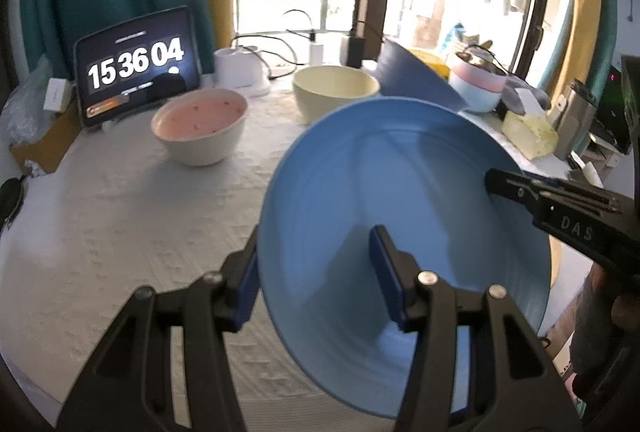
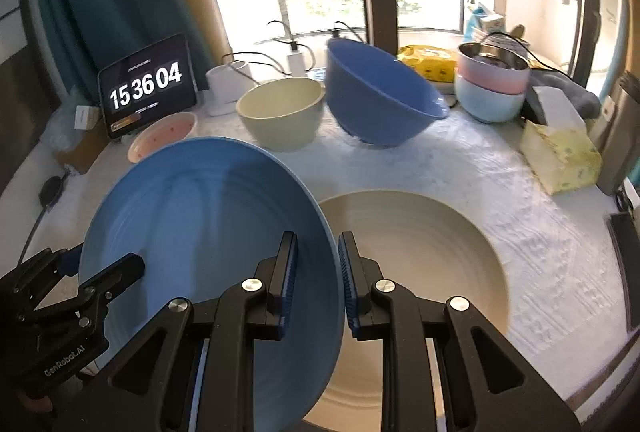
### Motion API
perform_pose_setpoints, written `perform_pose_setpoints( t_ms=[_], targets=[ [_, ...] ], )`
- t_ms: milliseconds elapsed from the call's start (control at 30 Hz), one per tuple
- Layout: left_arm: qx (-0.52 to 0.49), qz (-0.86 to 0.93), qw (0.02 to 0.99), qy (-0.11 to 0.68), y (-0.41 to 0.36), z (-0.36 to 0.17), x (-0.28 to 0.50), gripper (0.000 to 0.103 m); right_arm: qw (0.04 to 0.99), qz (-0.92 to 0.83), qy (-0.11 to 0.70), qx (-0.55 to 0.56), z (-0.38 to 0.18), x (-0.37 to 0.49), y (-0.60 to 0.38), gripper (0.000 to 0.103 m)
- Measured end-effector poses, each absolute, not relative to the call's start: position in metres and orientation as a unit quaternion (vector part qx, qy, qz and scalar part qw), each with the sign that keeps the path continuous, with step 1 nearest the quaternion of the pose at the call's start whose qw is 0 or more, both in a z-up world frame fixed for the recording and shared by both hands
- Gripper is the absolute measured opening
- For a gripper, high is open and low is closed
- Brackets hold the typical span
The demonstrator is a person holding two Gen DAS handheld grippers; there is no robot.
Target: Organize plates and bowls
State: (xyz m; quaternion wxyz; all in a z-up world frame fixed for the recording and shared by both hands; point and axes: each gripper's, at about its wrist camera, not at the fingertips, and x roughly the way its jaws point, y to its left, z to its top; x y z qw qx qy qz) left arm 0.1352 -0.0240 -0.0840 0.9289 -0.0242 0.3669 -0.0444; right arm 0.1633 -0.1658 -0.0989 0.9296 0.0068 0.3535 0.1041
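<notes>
A light blue plate (image 1: 400, 192) (image 2: 200, 224) hangs tilted above the white-clothed table (image 1: 120, 232), held from both sides. My left gripper (image 1: 316, 244) (image 2: 102, 260) is shut on its left rim, one finger inside the plate and one under it. My right gripper (image 2: 318, 238) (image 1: 516, 180) is shut on the opposite rim, which runs between its blue pads. Below and to the right lies a beige plate (image 2: 420, 252) flat on the cloth. At the back stand a pink-lined bowl (image 1: 200, 124) (image 2: 164, 136), a cream bowl (image 1: 336, 88) (image 2: 280, 112) and a tilted dark blue bowl (image 2: 380, 92) (image 1: 412, 72).
Stacked pink and pale blue bowls (image 2: 490, 88) stand at the back right beside a yellow tissue box (image 2: 560, 156). A tablet showing a clock (image 1: 136, 64) leans at the back left. Chargers and cables lie along the window side. A person's hand shows at the right edge.
</notes>
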Motion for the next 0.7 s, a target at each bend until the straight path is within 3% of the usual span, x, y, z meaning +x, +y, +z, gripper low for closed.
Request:
perform_pose_setpoints(
  t_ms=[700],
  targets=[
    [0.020, -0.093, 0.913, 0.397, -0.120, -0.098, 0.156, 0.053, 0.929, 0.053, 0.361, 0.064, -0.115, 0.156, -0.265, 0.023]
  ],
)
